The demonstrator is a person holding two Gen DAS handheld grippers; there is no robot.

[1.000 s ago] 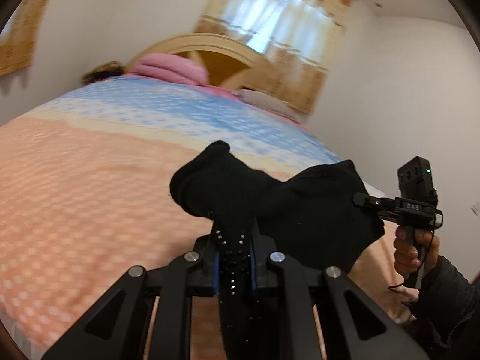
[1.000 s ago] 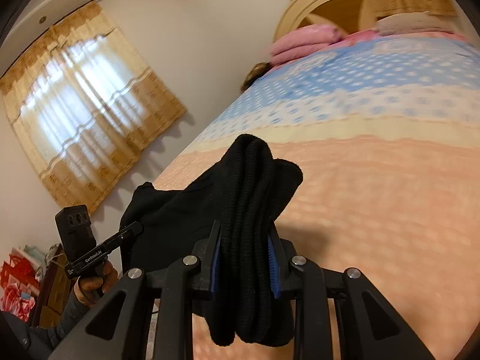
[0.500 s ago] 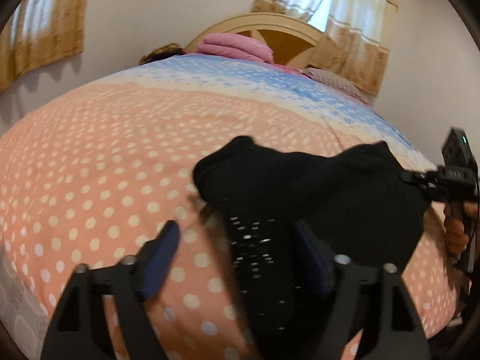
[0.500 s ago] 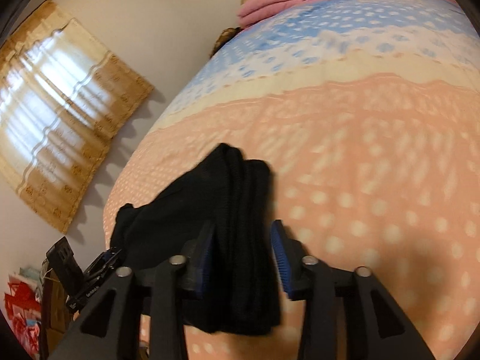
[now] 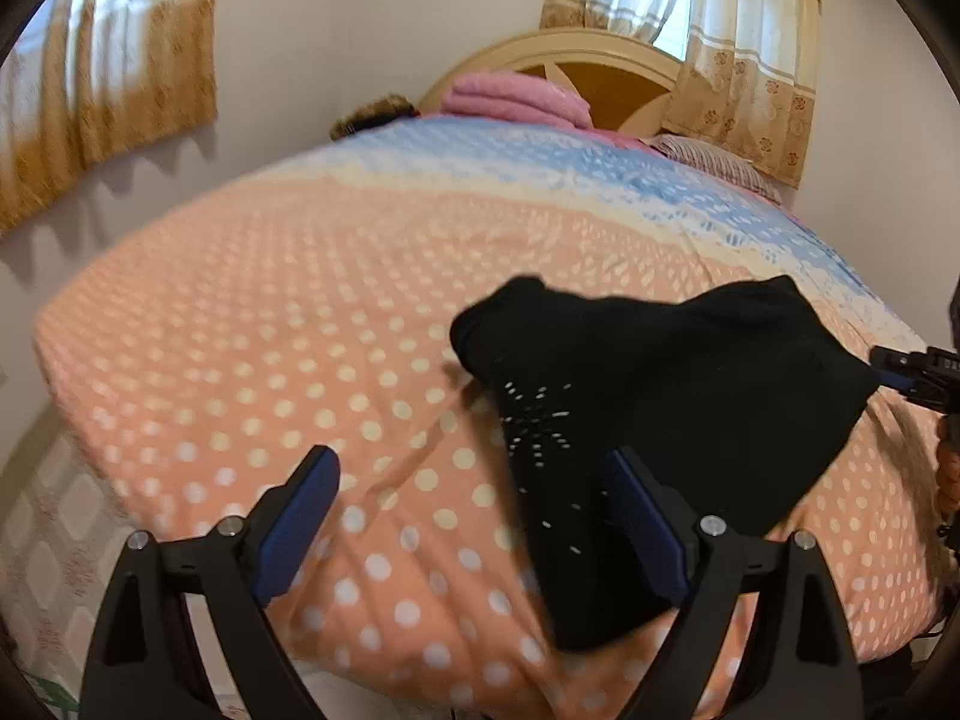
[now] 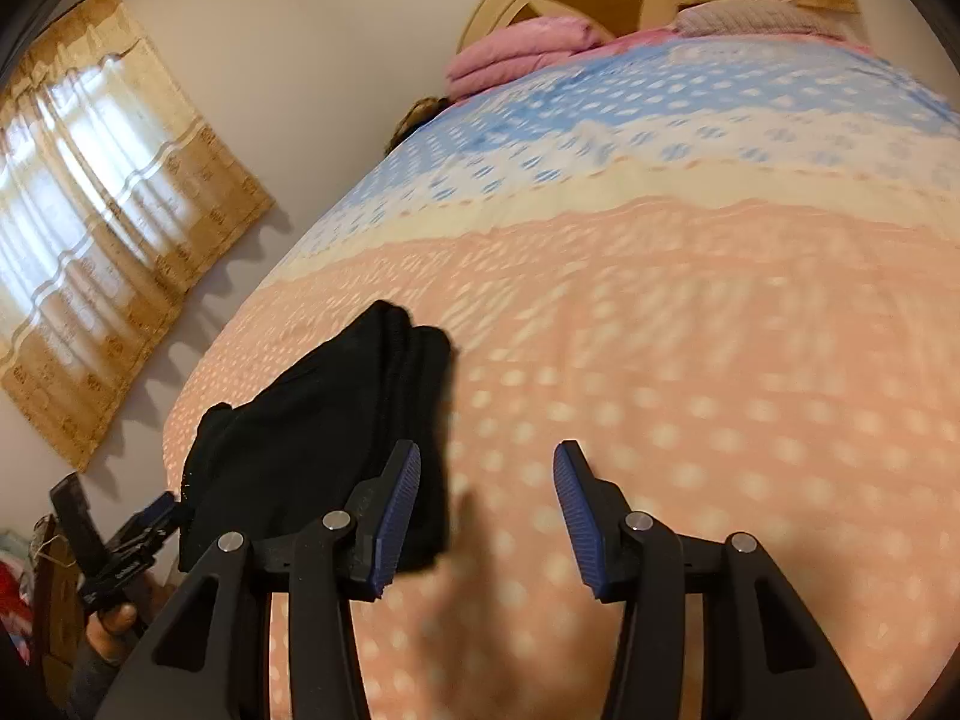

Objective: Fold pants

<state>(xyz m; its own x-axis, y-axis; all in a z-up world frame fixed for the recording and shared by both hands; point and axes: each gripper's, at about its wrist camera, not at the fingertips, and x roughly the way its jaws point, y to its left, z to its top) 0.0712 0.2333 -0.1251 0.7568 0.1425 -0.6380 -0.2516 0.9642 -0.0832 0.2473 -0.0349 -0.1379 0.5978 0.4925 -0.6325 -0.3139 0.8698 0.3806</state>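
The black pants [image 5: 690, 396] lie in a bunched heap on the orange dotted bedspread [image 5: 300, 360] near the bed's front edge. My left gripper [image 5: 471, 468] hovers just over them, its jaws wide and still opening; one end of the cloth runs along the right finger [image 5: 642, 522], and the pads do not press on it. In the right wrist view the pants [image 6: 324, 420] sit beside the left finger [image 6: 399, 498]. My right gripper [image 6: 487, 462] is open and still opening, over mostly bare bedspread [image 6: 690, 420]. Each view shows the other gripper [image 5: 918, 372] [image 6: 120, 546] at its edge.
A folded pink blanket [image 5: 516, 99] and a striped pillow [image 5: 714, 165] lie at the wooden headboard [image 5: 594, 63]. Curtained windows [image 5: 108, 72] hang on the left wall and behind the bed. The bed drops off at the front left. A hand [image 6: 114, 618] holds the left gripper.
Both grippers went from shut on the pants to open and tilted down toward the bed. The pants left their grip and settled onto the bedspread.
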